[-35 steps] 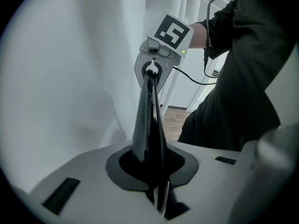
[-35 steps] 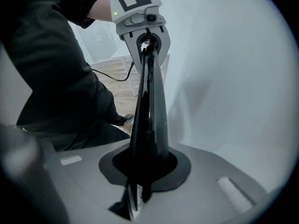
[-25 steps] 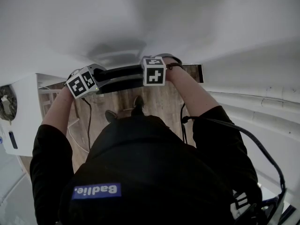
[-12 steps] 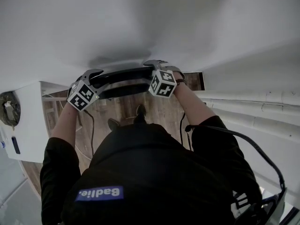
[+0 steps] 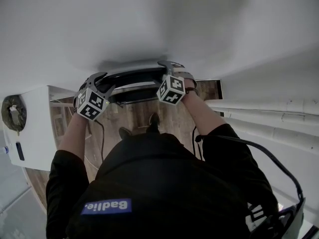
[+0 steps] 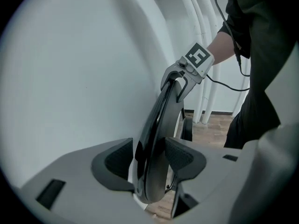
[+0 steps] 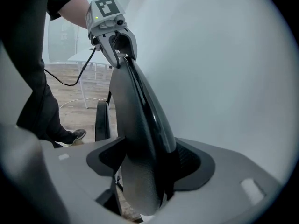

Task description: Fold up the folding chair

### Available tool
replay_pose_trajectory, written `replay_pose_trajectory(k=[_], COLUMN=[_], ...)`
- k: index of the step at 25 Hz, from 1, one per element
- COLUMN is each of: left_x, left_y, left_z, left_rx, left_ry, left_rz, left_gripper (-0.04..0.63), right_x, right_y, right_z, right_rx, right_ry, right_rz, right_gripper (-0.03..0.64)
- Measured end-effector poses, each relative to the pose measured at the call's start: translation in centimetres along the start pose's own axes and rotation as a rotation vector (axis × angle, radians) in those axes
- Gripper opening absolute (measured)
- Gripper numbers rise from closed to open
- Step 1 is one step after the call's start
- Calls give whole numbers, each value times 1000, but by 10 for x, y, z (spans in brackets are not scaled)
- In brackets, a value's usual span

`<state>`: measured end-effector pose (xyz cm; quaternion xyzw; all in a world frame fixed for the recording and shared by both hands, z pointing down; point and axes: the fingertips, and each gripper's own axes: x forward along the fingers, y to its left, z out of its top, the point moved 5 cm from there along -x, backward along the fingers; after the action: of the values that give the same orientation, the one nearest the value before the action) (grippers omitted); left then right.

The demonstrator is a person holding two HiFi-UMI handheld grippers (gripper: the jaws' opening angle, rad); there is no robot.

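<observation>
Person stands facing a white wall [image 5: 149,24], arms out in front, one gripper at each end of the folding chair [image 5: 132,77].

Chair: black and seen edge-on from both gripper views, a thin curved panel. It stands upright, close along the wall. Whether it touches the wall cannot be told. A second dark part of it shows lower down, on the side away from the wall. Wood floor [image 5: 134,114] lies below, with the person's shoes [image 5: 153,121] on it.

Left gripper [image 6: 148,158]: straddles the chair's top edge, and its jaws have just been opening. They now stand wide. The wall-side pad is clear of the panel with a visible gap. The other pad lies close beside it, with no press evident.

Right gripper [image 7: 145,160]: straddles the other end of the same edge, jaws also just opening. There is a gap on the room-side pad, while the wall-side pad is mostly hidden behind the panel. No clamp on the chair is seen.

The two grippers face each other along the panel, and each shows in the other's view.

White pipes [image 5: 269,108] run along the wall to the person's right. A black cable [image 5: 254,146] trails over the right sleeve.
</observation>
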<state>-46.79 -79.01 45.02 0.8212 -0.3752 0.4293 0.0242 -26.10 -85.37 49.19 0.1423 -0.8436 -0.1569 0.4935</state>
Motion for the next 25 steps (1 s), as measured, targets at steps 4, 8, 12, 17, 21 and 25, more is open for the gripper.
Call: replay_pose_trajectory(k=[4,8,12,17,21,25], left_x=[1,8,12,19,26,31], left_y=[3,5,11,19,23,28], left_z=[1,9,11,15,18,18], left_rx=[-33,-50,-70,-91,-96,-100], left_ry=[13,41,61,97,130,146], left_rz=[47,78,128,185,212,231], left_gripper=[196,196,196,196,196,196], right_x=[1,1,5,11,17,23], right_y=[-5,-10,-15,-25,-30,-34], right_z=[0,-4,-1,2,1,1], right_rx=[11,33,39,48,76,95], right_ry=[24,59,82,96,124,138], right_rz=[-91,-181,-247,-285,-304,-334], right_gripper=[301,321,331,337,344,353])
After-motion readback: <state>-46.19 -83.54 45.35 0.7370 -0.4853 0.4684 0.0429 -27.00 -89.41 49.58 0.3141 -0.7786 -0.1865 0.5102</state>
